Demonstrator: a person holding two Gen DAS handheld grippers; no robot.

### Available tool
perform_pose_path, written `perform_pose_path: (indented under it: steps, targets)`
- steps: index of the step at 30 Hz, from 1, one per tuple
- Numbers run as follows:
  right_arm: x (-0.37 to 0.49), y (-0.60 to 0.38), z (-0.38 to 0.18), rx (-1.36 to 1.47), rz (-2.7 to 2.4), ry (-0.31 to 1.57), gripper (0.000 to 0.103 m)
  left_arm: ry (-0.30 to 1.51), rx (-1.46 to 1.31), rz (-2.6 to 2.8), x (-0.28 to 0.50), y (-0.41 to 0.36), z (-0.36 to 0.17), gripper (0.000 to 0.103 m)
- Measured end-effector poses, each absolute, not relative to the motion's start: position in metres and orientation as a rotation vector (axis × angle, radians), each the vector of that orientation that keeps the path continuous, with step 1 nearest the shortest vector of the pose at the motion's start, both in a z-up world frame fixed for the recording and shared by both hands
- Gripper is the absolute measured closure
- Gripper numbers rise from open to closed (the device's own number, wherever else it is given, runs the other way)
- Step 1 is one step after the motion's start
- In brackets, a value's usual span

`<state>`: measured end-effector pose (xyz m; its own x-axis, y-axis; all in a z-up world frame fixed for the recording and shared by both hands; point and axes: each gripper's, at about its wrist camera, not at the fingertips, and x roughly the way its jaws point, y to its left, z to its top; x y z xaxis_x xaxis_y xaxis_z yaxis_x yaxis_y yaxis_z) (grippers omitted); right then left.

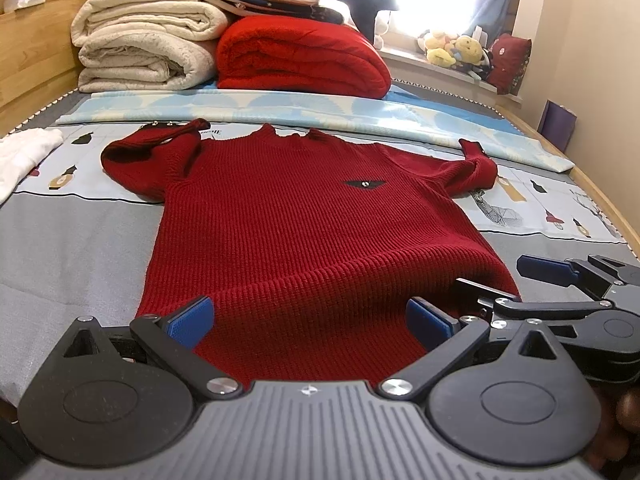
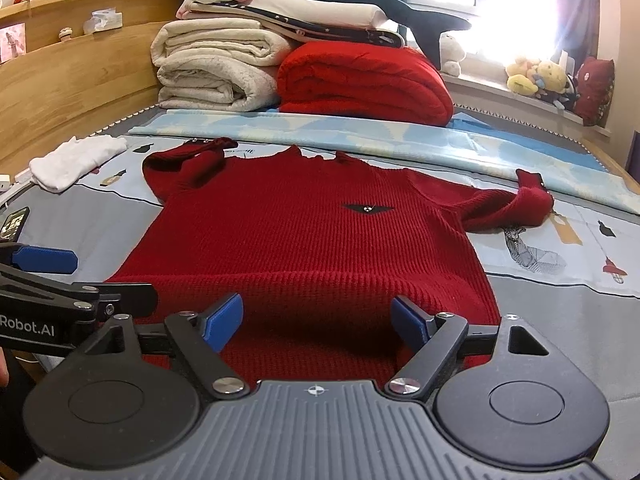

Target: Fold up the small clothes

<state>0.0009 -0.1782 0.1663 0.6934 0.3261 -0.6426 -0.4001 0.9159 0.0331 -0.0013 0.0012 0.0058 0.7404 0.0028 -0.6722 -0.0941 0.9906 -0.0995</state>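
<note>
Sweater: a red knitted sweater (image 1: 288,216) is laid flat, front up, on the bed sheet (image 1: 60,248), hem nearest both cameras.
Left gripper (image 1: 308,320): jaws are spread wide above the hem; nothing is pinched.
Right gripper (image 2: 318,320): jaws are spread above the hem, nothing between the pads.
Seen only from the right wrist: a dark phone (image 2: 14,224) at the bed's left edge.
Seen only from the left wrist: a purple bag (image 1: 560,124) against the wall.
Shared: a folded white garment (image 2: 76,164) is seen left of the sweater.
</note>
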Motion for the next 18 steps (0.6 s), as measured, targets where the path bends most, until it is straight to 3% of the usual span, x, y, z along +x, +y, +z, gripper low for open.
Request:
perform_pose_path:
  steps: [18]
  targets:
    - [0.0054,-0.1811,0.1662,-0.078,0.418,0.72,0.022,0.738,-0.136,0.052,-0.002,0.0007,0.0048,0.001]
